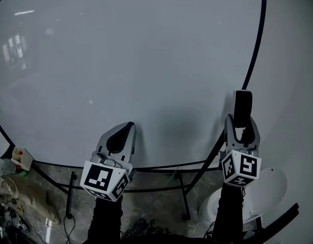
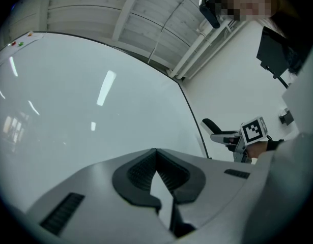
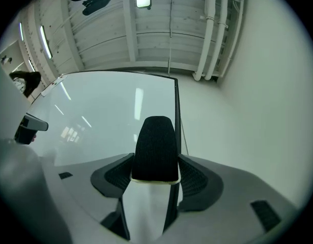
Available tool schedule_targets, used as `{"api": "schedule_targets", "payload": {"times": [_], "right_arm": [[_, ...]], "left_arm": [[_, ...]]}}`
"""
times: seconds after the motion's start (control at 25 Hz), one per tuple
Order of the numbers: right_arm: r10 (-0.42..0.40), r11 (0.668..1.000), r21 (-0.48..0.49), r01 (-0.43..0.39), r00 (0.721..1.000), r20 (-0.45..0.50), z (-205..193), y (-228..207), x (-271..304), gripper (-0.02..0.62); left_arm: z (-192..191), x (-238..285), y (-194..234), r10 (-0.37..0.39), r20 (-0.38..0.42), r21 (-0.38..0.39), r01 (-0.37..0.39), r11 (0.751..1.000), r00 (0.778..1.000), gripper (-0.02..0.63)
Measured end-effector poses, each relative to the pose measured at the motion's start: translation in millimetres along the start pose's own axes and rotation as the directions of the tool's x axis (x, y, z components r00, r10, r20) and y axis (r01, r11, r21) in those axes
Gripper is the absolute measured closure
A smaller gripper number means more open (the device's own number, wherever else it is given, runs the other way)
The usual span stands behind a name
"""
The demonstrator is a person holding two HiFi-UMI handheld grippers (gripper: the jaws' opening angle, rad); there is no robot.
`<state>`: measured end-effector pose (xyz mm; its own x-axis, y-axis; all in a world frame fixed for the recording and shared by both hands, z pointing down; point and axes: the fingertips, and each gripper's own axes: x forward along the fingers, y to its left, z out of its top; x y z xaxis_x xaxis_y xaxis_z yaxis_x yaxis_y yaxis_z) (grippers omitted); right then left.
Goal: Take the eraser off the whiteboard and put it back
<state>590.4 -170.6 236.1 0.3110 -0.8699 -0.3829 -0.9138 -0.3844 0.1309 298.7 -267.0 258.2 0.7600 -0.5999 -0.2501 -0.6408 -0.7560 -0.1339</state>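
Whiteboard: a big white board with a thin black frame point(image 1: 120, 60) is seen standing on thin black metal legs point(image 1: 182, 194).
Eraser: a black felt eraser with a white back point(image 1: 243, 108) is held up near the board's right edge. Whether the board is touched by it cannot be told.
Right tongs: the right tongs point(image 1: 242, 122) are closed on the eraser. It is pinched by its sides between the dark pads point(image 3: 197, 179), and its black end sticks out past the tips.
Left tongs: the left tongs point(image 1: 124, 130) are shut tip to tip, and nothing is held in them. They are pointed at the board, well apart from the eraser.
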Motion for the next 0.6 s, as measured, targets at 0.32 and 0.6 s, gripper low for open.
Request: {"api": "schedule_targets", "payload": {"times": [0.32, 0.6], "right_arm": [[0.024, 0.999, 0.046, -0.024, 1.000, -0.006, -23.3, -18.4, 31.1, 0.319], [0.043, 0.997, 0.068, -0.042, 0.999, -0.025, -43.8, -24.5, 47.5, 0.319]], "left_arm": [[2.5, 3.5, -7.9, 0.066, -0.025, 0.043, -0.065, 0.997, 0.998, 0.600], [2.2, -0.3, -8.7, 0.111, -0.045, 0.073, -0.108, 0.992, 0.993, 0.600]]}}
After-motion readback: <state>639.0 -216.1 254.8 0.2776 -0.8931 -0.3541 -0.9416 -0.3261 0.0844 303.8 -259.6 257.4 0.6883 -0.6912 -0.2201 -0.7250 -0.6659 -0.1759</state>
